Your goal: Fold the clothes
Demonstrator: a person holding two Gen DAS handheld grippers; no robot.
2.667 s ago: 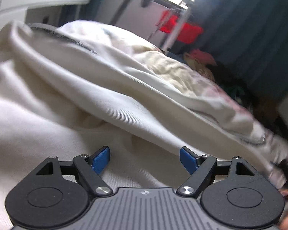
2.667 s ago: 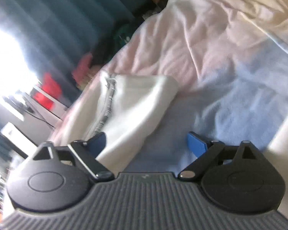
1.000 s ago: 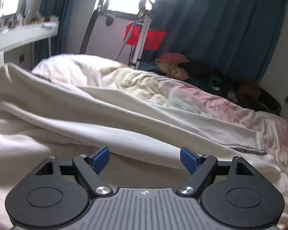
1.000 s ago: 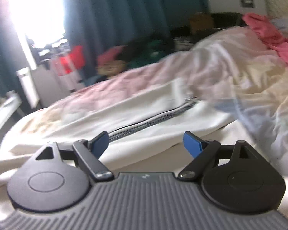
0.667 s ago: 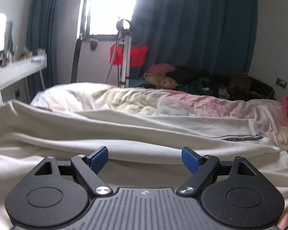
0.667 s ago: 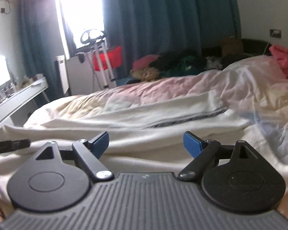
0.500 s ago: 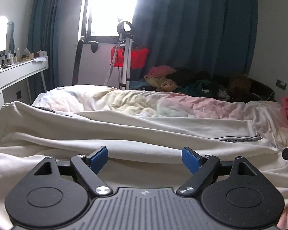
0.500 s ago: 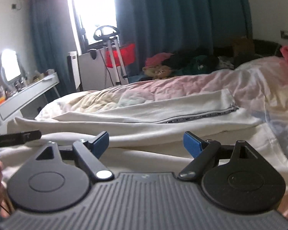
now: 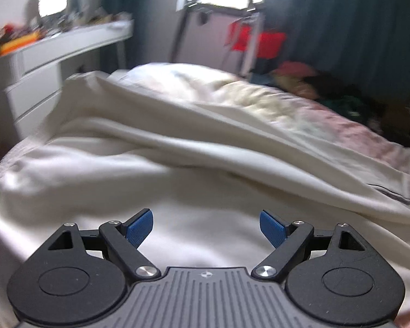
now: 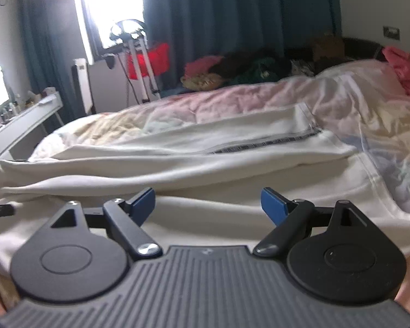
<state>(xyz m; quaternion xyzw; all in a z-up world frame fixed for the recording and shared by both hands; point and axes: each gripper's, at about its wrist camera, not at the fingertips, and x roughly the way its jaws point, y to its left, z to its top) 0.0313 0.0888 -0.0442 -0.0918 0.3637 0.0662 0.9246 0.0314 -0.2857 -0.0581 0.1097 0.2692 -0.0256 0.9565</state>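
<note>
Right wrist: both hand-held grippers (image 10: 207,201) (image 9: 206,225) wide apart, empty, over cream garment (image 10: 177,161), seemingly trousers, on bed (image 10: 232,101).

- A bright window (image 10: 110,5) blazes at eleven o'clock, washed out by daylight.
- Dark teal curtains (image 10: 232,19) hang at twelve.
- A white desk (image 9: 68,46) sits at ten, cluttered on top.
- A red bag (image 10: 147,60) hangs on a metal stand.
- The bed's pale quilt (image 10: 259,95) stretches across, three o'clock wall (image 10: 374,2) plain white.
</note>
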